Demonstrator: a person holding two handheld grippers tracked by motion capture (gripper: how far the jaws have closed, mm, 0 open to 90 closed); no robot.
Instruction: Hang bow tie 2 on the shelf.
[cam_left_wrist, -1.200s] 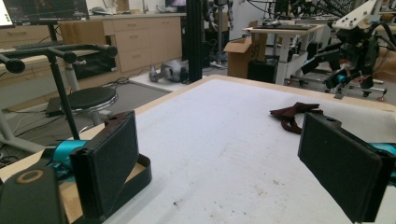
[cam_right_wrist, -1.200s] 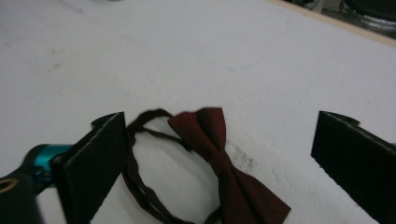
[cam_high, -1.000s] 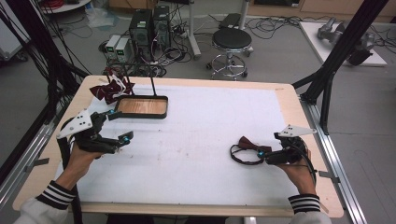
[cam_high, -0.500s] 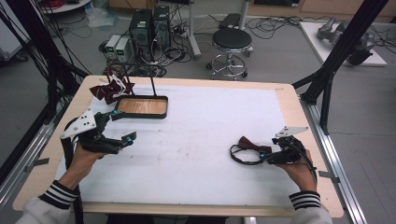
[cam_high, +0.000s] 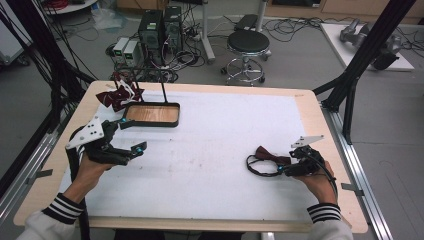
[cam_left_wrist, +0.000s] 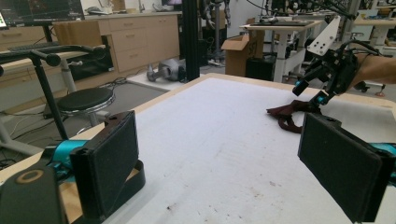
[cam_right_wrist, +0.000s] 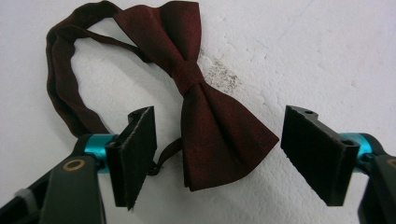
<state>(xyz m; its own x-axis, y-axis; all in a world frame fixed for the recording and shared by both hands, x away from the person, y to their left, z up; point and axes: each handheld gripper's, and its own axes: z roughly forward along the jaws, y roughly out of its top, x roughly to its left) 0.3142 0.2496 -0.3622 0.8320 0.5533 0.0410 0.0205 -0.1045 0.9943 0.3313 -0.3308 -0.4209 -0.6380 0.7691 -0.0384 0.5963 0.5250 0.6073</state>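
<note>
The left claw (cam_high: 134, 149) hovers over the near left part of the bench (cam_high: 210, 165), held in the person's left hand (cam_high: 92, 167); its jaws stand wide apart with nothing between them, as the left gripper view shows, where the two black pads (cam_left_wrist: 109, 163) frame bare white bench surface. Just beyond this claw, toward the far left corner of the bench, sits a black-rimmed wooden tray (cam_high: 151, 114) with a thin black post rising from its far edge, and beside the tray's left end lies a small heap of dark red bow ties (cam_high: 116, 95). Well apart to the right, across the white sheet, the right claw (cam_high: 284, 169) is held low in the person's right hand (cam_high: 320, 182), pointing left. A single dark red bow tie (cam_right_wrist: 205, 112) lies flat on the bench directly at this claw's tips. In the right gripper view, the near wing of the tie reaches into the gap between the two pads, while its knot and far wing lie just ahead of them and its strap (cam_right_wrist: 65, 88) loops off beyond the left pad. The jaws have just been closing around that wing, yet daylight shows on both sides, so the pads do not press on the cloth and the claw is open.
</note>
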